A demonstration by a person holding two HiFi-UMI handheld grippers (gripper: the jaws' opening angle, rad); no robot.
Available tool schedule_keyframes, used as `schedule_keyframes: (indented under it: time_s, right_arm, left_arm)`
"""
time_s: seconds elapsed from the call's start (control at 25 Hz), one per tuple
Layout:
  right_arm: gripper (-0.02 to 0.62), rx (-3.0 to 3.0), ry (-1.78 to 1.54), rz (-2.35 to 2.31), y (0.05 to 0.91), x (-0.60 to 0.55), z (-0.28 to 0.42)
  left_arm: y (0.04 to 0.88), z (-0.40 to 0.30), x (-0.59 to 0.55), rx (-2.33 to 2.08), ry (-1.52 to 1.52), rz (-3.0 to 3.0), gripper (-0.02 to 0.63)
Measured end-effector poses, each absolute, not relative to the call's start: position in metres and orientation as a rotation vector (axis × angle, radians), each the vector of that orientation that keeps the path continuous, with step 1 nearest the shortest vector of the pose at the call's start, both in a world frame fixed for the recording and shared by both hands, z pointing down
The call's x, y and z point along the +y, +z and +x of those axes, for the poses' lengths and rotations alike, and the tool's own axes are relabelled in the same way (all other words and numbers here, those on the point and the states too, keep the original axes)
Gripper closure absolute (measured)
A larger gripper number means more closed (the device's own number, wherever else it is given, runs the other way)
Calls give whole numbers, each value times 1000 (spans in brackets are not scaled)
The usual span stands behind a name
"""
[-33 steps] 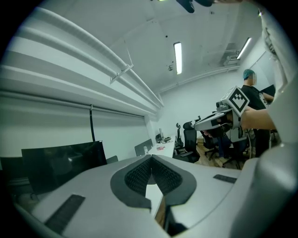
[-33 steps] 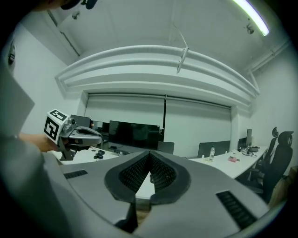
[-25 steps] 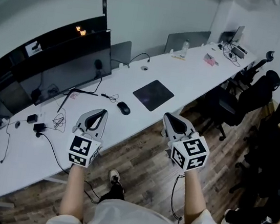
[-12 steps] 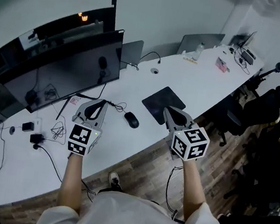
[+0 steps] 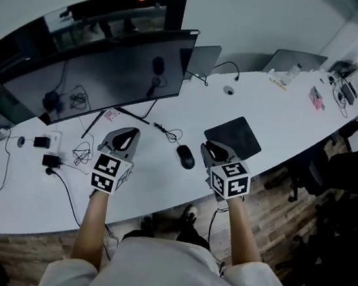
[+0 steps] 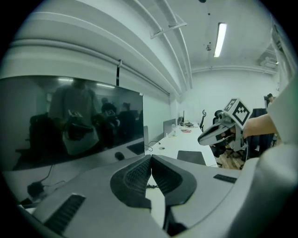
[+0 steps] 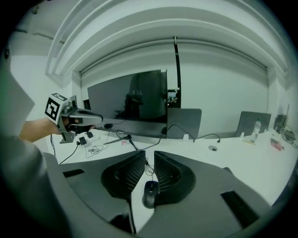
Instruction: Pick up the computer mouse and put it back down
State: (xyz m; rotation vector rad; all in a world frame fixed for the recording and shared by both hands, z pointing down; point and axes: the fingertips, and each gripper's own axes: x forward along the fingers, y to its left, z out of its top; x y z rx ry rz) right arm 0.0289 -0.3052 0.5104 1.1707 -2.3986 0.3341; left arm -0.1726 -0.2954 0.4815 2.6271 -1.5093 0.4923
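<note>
My left gripper [image 5: 121,139] hangs over the white desk [image 5: 155,169], its jaws closed tip to tip with nothing in them. My right gripper [image 5: 209,151] hangs over the desk's near edge. Its jaws are opening, with only a narrow gap between them, and they hold nothing. The black mouse [image 5: 185,156] lies flat on the desk between my two grippers, just beside the right one's tip and touching neither. In the right gripper view it sits low, in line with the gap and beyond the pads. Its cable [image 5: 169,133] runs back toward the big dark monitor [image 5: 103,72]. A black mouse pad [image 5: 233,136] lies to the right of the mouse, apart from it
</note>
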Motion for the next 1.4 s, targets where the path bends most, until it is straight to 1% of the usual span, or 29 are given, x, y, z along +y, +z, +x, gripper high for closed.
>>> schedule_keyframes:
  time_s: [0.16, 0.36, 0.68, 0.76, 0.84, 0.88, 0.92, 0.96, 1.2, 1.4]
  right_arm:
    - [420, -2365, 447, 987, 576, -332, 15]
    - [314, -2279, 479, 839, 648, -348, 8]
    - [206, -2147, 489, 694, 726, -344, -9]
    - [202, -2117, 477, 691, 740, -345, -12]
    - [213, -2082, 475, 699, 751, -345, -11]
    - [237, -2061, 480, 711, 755, -344, -9]
    - [274, -2043, 490, 721, 758, -343, -7]
    - [288, -2032, 499, 727, 759, -342, -6]
    - [299, -2028, 512, 722, 753, -343, -4]
    - [301, -2099, 457, 804, 713, -364, 0]
  left_arm:
    - [511, -175, -299, -1564, 573, 2513, 589]
    - [540, -179, -296, -1661, 591, 2333, 589]
    - [575, -172, -282, -1695, 626, 2178, 589]
    - [580, -168, -280, -1681, 637, 2173, 589]
    - [584, -165, -280, -1661, 650, 2181, 589]
    - [586, -164, -279, -1650, 655, 2184, 589]
    - [588, -164, -279, -1640, 658, 2187, 589]
    - [589, -164, -279, -1630, 660, 2190, 589]
    - [588, -157, -288, -1556, 673, 2261, 589]
    - [581, -150, -308, -1500, 659, 2341, 589]
